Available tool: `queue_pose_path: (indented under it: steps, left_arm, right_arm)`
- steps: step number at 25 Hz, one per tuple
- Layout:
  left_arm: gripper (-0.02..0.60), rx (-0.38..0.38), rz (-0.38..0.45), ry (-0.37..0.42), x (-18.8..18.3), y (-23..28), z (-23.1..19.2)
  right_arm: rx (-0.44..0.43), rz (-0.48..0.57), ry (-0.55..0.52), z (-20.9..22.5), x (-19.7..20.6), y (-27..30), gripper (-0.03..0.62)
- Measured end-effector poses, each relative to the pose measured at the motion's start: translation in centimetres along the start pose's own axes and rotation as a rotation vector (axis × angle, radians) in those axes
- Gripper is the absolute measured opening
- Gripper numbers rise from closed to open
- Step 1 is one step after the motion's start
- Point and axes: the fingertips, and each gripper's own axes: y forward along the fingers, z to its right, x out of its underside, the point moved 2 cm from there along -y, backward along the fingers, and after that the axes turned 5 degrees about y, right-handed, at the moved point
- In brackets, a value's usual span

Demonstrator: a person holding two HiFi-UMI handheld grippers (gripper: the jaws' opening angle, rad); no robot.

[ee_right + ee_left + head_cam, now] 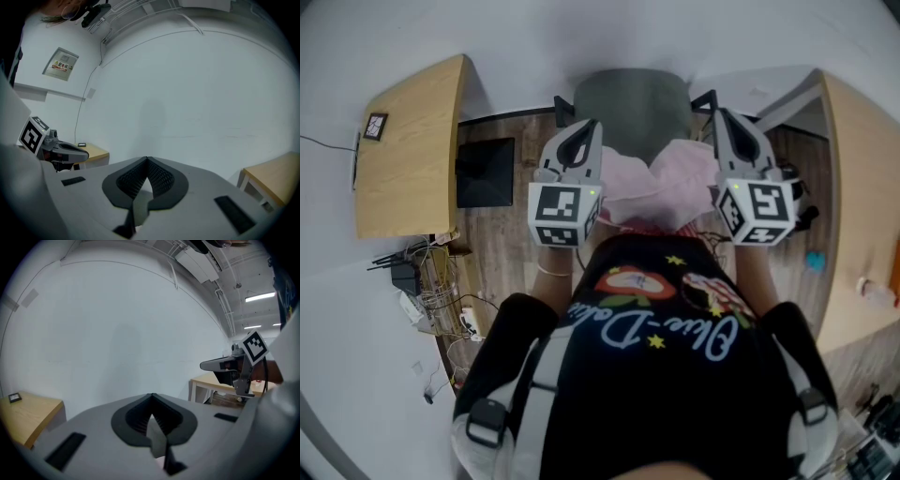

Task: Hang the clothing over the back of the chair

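Pink cloth [664, 192] pinched at its edges, it seems, by left gripper [581, 129] and right gripper [728, 120], chair [633, 101] just beyond, table [411, 150] well left.

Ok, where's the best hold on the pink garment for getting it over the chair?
By its top edge, one end in each gripper, from your side of the chair: probably the hold you have. The left gripper and right gripper are each shut on fabric, and the garment hangs spread between them before the chair, so it should drape flat.
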Motion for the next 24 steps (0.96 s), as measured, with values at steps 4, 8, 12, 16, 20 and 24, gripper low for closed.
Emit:
queue_pose_path:
  steps: [4, 8, 12, 16, 20, 24]
  left_arm:
    - [0.000, 0.009, 0.004, 0.006, -0.07, 0.15, -0.09]
    - [0.000, 0.018, 0.001, 0.007, 0.08, 0.19, 0.01]
    - [0.000, 0.026, -0.007, 0.006, 0.43, 0.35, 0.08]
    - [0.000, 0.031, -0.013, 0.006, 0.58, 0.30, 0.11]
    - [0.000, 0.042, -0.011, 0.012, 0.46, 0.41, 0.29]
    - [0.000, 0.047, -0.012, 0.015, 0.37, 0.63, 0.28]
  right_arm:
    - [0.019, 0.002, 0.007, 0.11, 0.03, -0.07, 0.000]
    - [0.025, 0.003, 0.002, 0.00, 0.02, -0.27, 0.000]
    - [0.026, 0.000, -0.001, -0.05, 0.14, -0.33, 0.000]
    - [0.030, 0.000, -0.006, -0.19, 0.04, -0.65, 0.000]
    - [0.048, 0.000, 0.001, -0.03, -0.02, -0.88, 0.000]
    - [0.050, -0.003, -0.002, 0.09, 0.04, -0.86, 0.000]
